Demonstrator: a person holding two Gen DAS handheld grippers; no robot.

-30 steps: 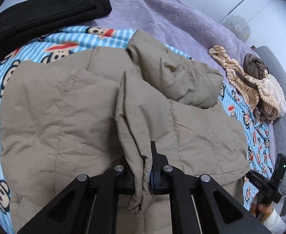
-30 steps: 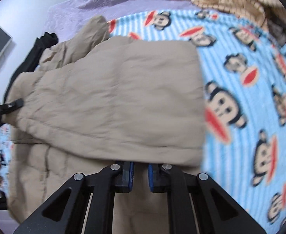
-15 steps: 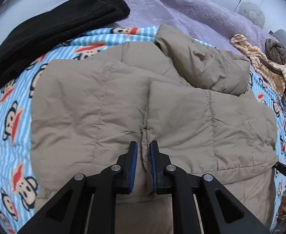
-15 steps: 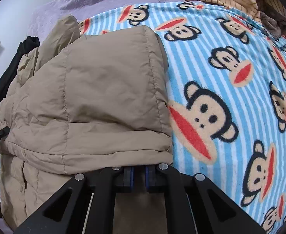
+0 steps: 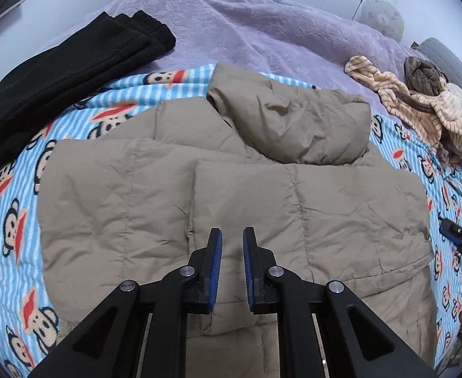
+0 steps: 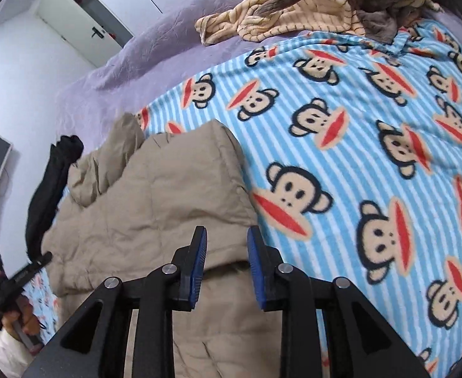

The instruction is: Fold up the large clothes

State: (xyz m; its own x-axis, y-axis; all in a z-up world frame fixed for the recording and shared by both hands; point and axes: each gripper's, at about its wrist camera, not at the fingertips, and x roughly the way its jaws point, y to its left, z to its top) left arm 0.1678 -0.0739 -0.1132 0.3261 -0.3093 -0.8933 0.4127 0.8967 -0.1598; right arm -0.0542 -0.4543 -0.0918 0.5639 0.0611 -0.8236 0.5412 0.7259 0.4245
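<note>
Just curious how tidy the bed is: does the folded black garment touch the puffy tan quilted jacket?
Apart. In the left wrist view a band of striped monkey-print blanket shows between the black garment and the tan jacket.

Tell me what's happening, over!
Left gripper open, empty. Right gripper opening, empty. Tan jacket folded on monkey blanket. Nothing blocking.

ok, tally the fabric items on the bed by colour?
Tan: 1, puffer jacket
Black: 1, folded garment
Cream-and-brown striped: 1, crumpled pile
Blue striped monkey print: 1, blanket
Lilac: 1, bedspread
Total: 5
</note>
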